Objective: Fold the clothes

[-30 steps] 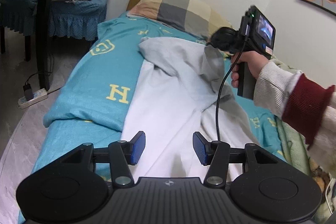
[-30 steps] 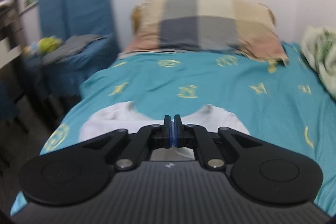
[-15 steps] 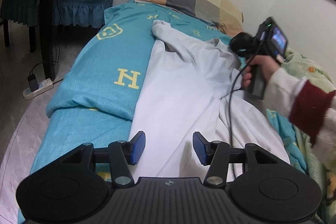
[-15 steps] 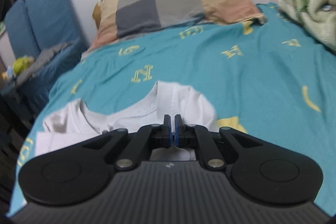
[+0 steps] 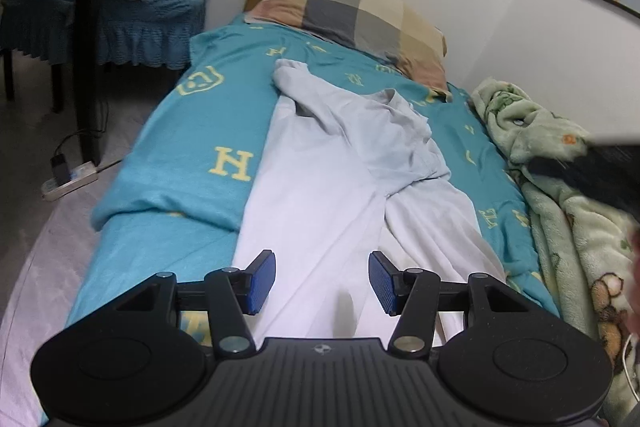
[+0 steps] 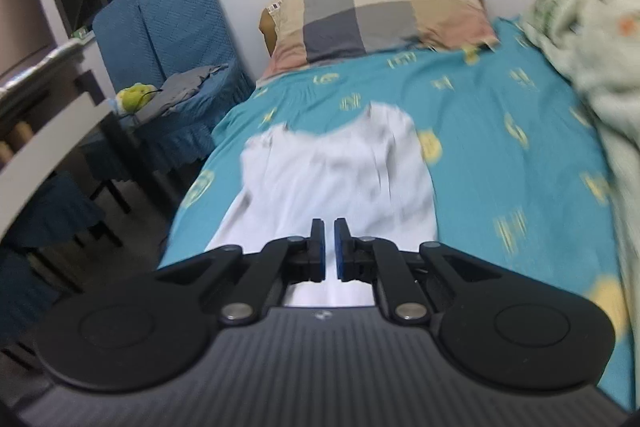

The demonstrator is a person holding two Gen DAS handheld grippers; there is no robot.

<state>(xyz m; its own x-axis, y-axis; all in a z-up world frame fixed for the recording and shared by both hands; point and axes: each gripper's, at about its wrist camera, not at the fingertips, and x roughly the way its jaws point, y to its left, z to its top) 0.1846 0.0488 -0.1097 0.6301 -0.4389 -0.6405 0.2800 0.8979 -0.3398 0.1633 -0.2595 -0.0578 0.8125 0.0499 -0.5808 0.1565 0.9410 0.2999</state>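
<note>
A white T-shirt (image 5: 340, 167) lies lengthwise on the teal bed cover, its right side folded over toward the middle, with creases near the collar. My left gripper (image 5: 322, 281) is open and empty, hovering above the shirt's near hem. In the right wrist view the shirt (image 6: 332, 167) lies ahead, blurred by motion. My right gripper (image 6: 330, 247) hangs above the shirt with its blue pads a narrow gap apart, nothing between them. A blurred dark part of the right gripper (image 5: 596, 175) shows at the right edge of the left wrist view.
A checked pillow (image 5: 352, 15) lies at the head of the bed. A green blanket (image 5: 560, 195) is heaped along the wall side. A blue covered chair (image 5: 120, 11) and a black table leg (image 5: 88, 59) stand left of the bed. A power strip (image 5: 68, 177) lies on the floor.
My right gripper let go of the shirt's shoulder, opened slightly and pulled back toward the foot of the bed. The folded side now lies on the shirt. The left gripper stayed open.
</note>
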